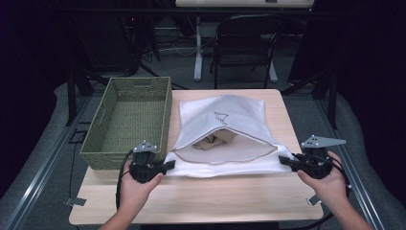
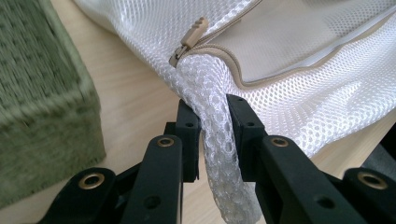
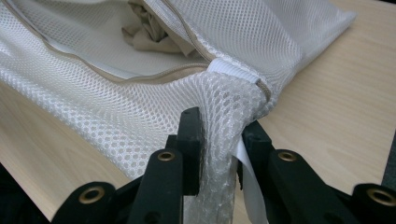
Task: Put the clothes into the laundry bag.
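Pinching a bunched corner of the white mesh laundry bag, the left gripper has its fingers clamped on the netting just below the tan zipper pull; the right gripper grips the opposite corner likewise. Held at both ends, the unzipped mouth apparently stays spread, exposing beige cloth inside. The bag lies flat mid-tabletop, mouth toward the person, its long axis along that stretched edge, beside the green woven basket.

chair black, folding | floor grey | surroundings dark
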`<action>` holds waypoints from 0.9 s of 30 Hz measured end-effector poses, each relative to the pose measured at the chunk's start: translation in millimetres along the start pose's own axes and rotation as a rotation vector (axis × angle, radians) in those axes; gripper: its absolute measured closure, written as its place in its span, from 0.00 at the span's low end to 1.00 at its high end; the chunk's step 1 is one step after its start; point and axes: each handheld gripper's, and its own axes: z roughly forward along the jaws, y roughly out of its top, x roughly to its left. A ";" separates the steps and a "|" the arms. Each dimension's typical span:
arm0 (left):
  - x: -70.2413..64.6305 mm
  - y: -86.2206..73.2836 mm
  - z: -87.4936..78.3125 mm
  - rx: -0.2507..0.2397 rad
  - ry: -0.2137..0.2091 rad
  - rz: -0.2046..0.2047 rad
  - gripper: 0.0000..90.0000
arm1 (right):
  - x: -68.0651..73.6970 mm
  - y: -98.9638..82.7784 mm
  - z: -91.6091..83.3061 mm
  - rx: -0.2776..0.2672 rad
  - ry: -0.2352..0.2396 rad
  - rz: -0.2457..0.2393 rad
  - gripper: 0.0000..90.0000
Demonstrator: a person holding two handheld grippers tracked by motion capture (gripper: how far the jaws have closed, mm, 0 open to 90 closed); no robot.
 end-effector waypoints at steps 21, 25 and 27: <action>-3.6 -52.7 27.7 0.032 0.086 0.084 0.73 | 15.3 -63.1 27.9 0.011 -0.028 0.036 0.75; -4.5 -54.2 25.0 0.018 0.089 0.093 0.61 | 16.9 -68.1 29.3 0.012 -0.030 0.035 0.65; -4.2 -54.6 23.2 0.009 0.089 0.094 0.57 | 17.0 -69.2 29.1 0.010 -0.026 0.026 0.60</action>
